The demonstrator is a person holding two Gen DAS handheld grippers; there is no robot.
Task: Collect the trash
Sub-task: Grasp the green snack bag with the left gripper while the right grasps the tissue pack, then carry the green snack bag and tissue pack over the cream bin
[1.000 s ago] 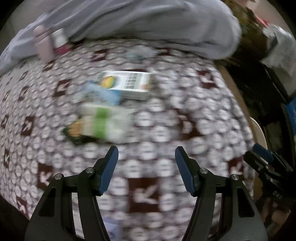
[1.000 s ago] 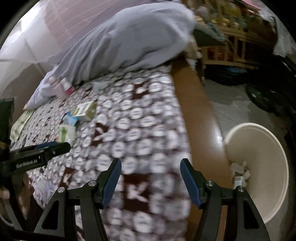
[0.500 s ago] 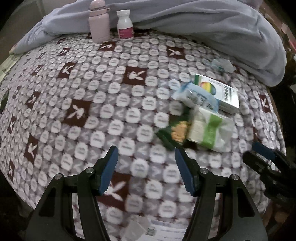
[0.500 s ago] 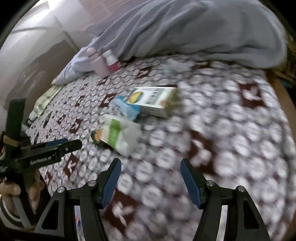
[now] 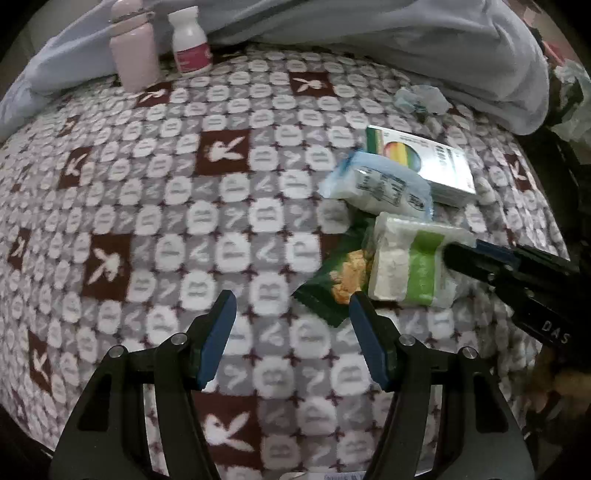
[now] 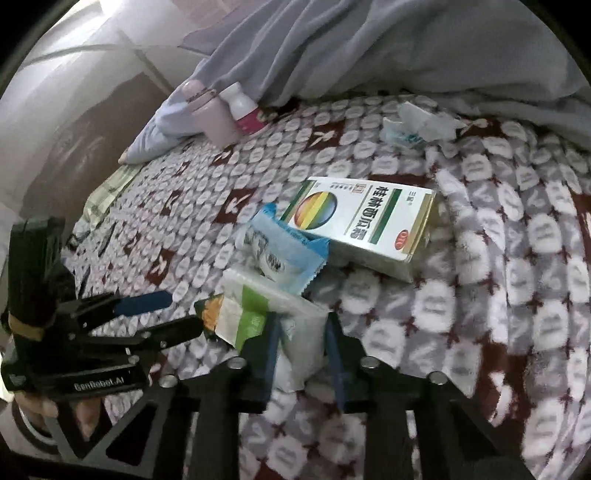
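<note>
Trash lies in a heap on the patterned blanket (image 5: 166, 206): a white-and-green tissue packet (image 5: 410, 266) (image 6: 255, 314), a dark green snack wrapper (image 5: 332, 291), a blue-and-white wrapper (image 5: 380, 184) (image 6: 284, 254), a medicine box (image 5: 424, 162) (image 6: 362, 221) and a crumpled clear wrapper (image 5: 419, 98) (image 6: 417, 123). My right gripper (image 6: 301, 350) has its jaws narrowed around the tissue packet's clear end. My left gripper (image 5: 290, 332) is open and empty, just left of the snack wrapper.
A pink bottle (image 5: 135, 51) and a white pill bottle (image 5: 190, 38) stand at the far edge against a grey-blue quilt (image 5: 369, 33). The bed's right edge drops off by dark furniture (image 5: 569, 155).
My right gripper swung from the bed edge and bin to the heap and closed around the tissue packet. My left gripper moved nearer the heap, still open.
</note>
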